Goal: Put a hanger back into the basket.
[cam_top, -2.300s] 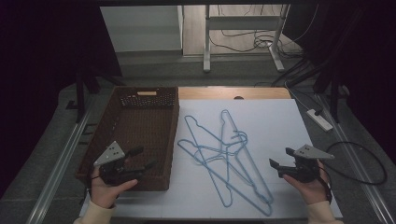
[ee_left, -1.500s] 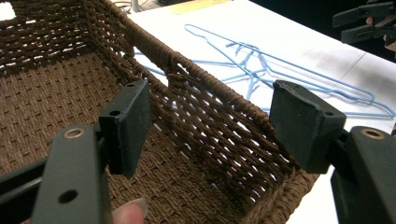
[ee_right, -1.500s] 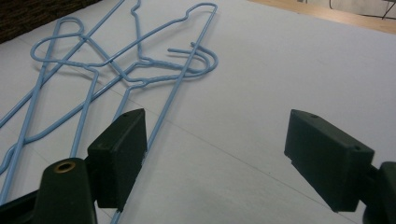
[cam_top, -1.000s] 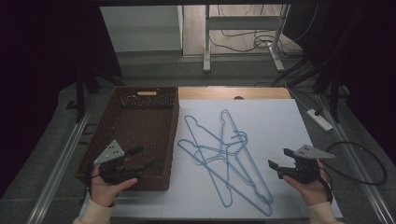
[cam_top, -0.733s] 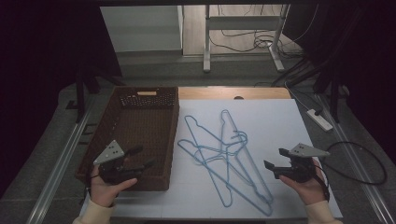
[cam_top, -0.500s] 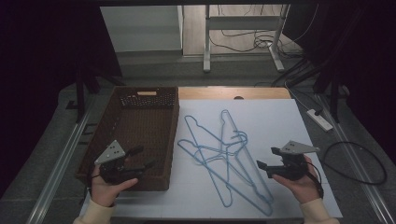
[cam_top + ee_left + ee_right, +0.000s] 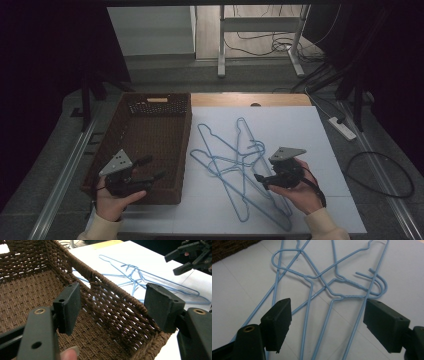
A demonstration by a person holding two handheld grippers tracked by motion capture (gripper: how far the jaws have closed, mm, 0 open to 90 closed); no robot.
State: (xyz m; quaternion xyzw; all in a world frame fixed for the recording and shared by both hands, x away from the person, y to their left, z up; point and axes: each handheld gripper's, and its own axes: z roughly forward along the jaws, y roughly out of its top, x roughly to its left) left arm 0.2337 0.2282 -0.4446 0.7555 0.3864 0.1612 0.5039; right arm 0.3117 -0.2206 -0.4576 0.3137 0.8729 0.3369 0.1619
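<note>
Lying tangled on the white table sheet (image 7: 320, 125), the blue wire hangers (image 7: 235, 160) are seen just right of the brown wicker basket (image 7: 145, 145). The right gripper (image 7: 264, 178) is held over their near ends, jaws spread wide and touching none. The left gripper (image 7: 152, 170), jaws likewise spread, is held above the basket's near right corner, nothing between them.

Tangled light-blue wire hangers (image 7: 240, 167) lying flat on white tabletop, beside empty brown wicker basket (image 7: 145, 135)
</note>
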